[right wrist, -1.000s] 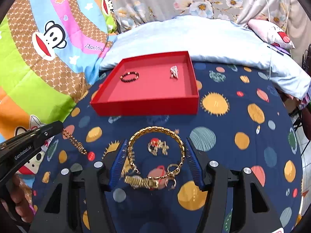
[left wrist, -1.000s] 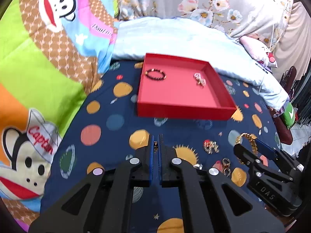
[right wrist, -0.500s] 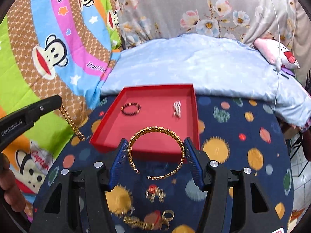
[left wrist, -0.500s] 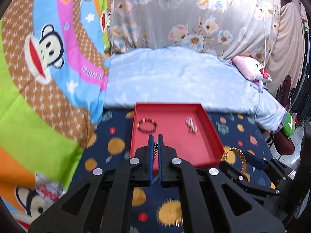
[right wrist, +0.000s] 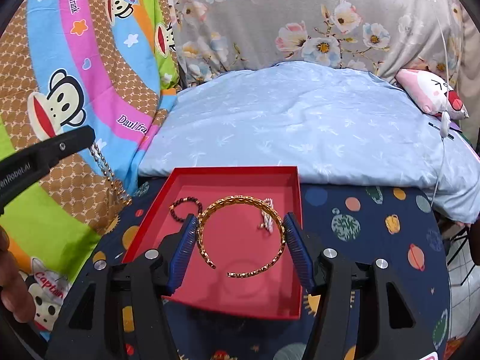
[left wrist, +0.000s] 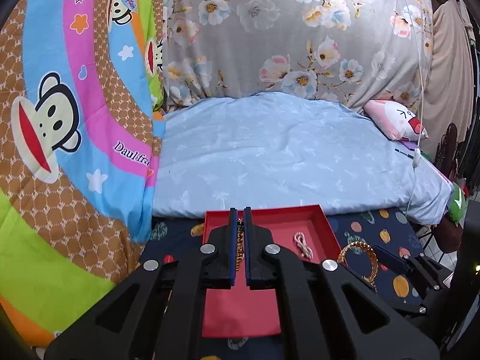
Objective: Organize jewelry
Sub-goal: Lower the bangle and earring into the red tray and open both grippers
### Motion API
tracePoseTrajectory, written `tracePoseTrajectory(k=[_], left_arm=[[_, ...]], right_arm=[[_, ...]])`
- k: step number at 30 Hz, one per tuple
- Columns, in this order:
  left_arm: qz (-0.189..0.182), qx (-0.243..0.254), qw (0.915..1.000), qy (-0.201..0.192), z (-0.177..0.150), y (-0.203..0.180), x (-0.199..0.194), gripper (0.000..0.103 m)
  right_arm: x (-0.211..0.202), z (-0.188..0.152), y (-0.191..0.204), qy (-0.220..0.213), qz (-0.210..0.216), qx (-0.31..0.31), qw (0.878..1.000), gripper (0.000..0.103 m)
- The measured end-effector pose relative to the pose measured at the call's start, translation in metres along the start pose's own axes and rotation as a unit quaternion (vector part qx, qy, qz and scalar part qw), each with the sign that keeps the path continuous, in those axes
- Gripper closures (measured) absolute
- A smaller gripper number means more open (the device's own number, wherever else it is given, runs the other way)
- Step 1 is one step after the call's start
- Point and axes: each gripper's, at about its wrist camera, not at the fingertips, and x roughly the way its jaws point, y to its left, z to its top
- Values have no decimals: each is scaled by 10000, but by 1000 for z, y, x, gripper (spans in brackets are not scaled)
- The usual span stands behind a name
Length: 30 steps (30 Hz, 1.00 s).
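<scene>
Right hand-held gripper (right wrist: 240, 240) clamping a gold bangle (right wrist: 240, 234) and left hand-held gripper (left wrist: 239, 246) pinching a gold chain (left wrist: 239, 247) above the red tray (right wrist: 295, 198); early release risks missing it.

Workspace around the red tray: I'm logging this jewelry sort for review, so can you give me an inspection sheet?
Surface: bed, dark blue planet-print sheet; pale blue quilt behind.
Job's things: red tray holds a dark bead bracelet and a pale twisted piece. Gold bangle and gold chain are held, not yet in the tray.
Clutter: nothing seen.
Grippers: left claw shut on the chain; right claw clamps the bangle across its width, over the tray.
Cables: white cord hangs at the right.
Surroundings: cartoon monkey blanket, floral cloth, pink pillow.
</scene>
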Motion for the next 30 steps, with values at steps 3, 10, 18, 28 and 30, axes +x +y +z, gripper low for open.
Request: tracePoseTrajectory(k=[3, 10, 18, 28, 30], left_arm=[[14, -10, 10000, -13, 6, 1, 11, 100], [9, -93, 9990, 426, -12, 5, 55, 100], [130, -140, 9957, 901, -44, 12, 88, 100], [521, -298, 9900, 1274, -68, 26, 109, 99], [664, -269, 9894, 1262, -70, 27, 109, 98]], right_arm=[[14, 3, 0, 55, -20, -47, 10000, 45], [56, -10, -7, 496, -7, -7, 9988, 45], [86, -29, -10, 859, 25, 112, 9962, 45], [103, -41, -11, 992, -164, 105, 9949, 43], [101, -40, -10, 943, -213, 71, 9953, 38]])
